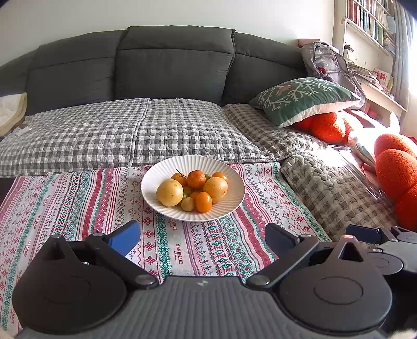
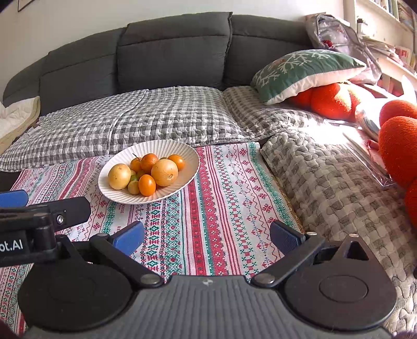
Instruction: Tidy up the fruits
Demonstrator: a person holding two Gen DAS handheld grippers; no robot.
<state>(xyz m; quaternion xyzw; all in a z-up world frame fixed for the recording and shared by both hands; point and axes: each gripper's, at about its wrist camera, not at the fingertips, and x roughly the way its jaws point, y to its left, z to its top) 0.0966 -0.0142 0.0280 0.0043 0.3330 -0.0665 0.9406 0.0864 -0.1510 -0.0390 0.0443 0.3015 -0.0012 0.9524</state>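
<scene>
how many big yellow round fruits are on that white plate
2: one big yellow fruit at the white plate's left, the other right of centre. Smaller fruits could hide more.

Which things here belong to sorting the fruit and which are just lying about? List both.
For the job:
- white plate
- pile of fruit on the plate
- left gripper, open and empty
- right gripper, open and empty

Just lying about:
- patterned cloth under the plate
- grey sofa
- green pillow
- orange cushions
- bookshelf
</scene>
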